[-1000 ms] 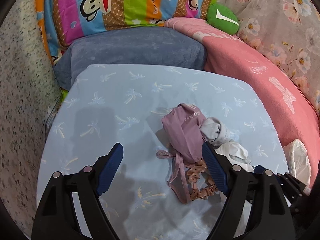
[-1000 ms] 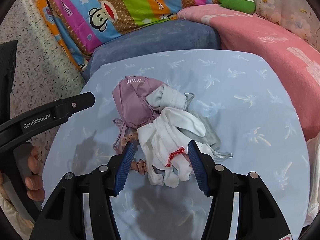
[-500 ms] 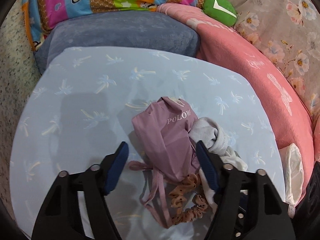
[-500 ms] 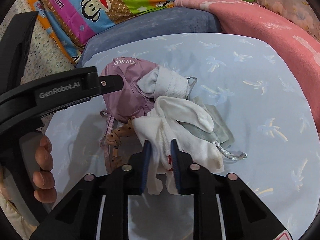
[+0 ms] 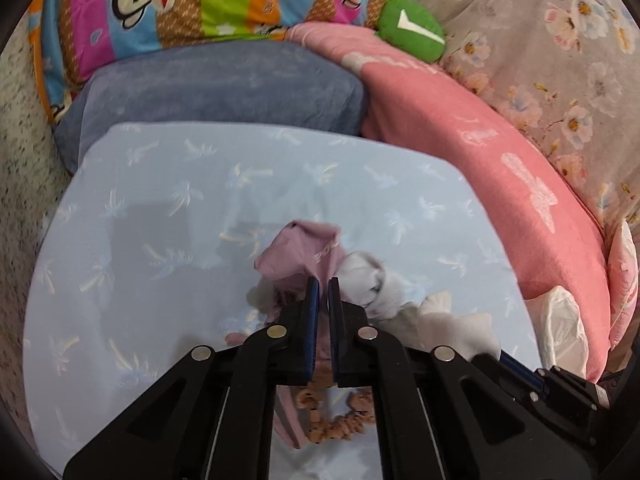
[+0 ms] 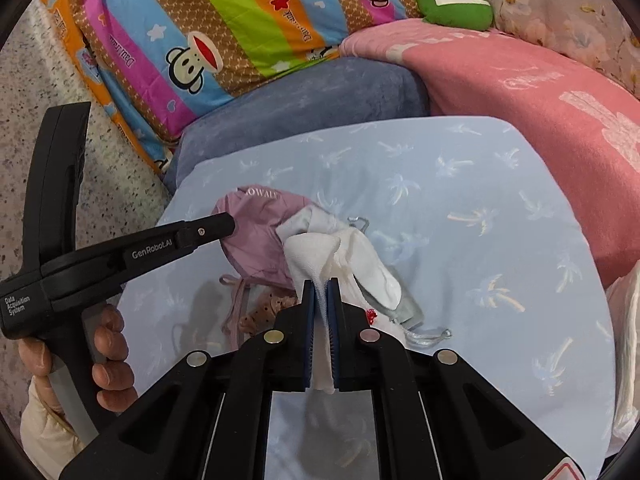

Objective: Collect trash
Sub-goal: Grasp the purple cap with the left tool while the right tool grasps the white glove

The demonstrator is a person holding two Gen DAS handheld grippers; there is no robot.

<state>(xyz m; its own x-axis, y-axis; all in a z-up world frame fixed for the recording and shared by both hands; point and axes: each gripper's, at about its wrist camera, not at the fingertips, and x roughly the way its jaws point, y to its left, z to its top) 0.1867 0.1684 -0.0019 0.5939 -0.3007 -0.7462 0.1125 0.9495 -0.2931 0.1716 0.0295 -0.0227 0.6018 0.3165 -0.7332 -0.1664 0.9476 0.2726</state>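
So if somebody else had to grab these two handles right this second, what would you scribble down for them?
Right gripper: shut on the white cloth rag, which is pulled up from the pile.
Left gripper: shut on the mauve fabric pouch printed with letters.
Both items are at the heap on the pale blue palm-print sheet. Beside them lie a tan dotted scrunchie, a white sock and a grey drawstring bag.
Done: both grips made. No bin shows in either view.
Left: lift the two pieces away, then come back for the rest.
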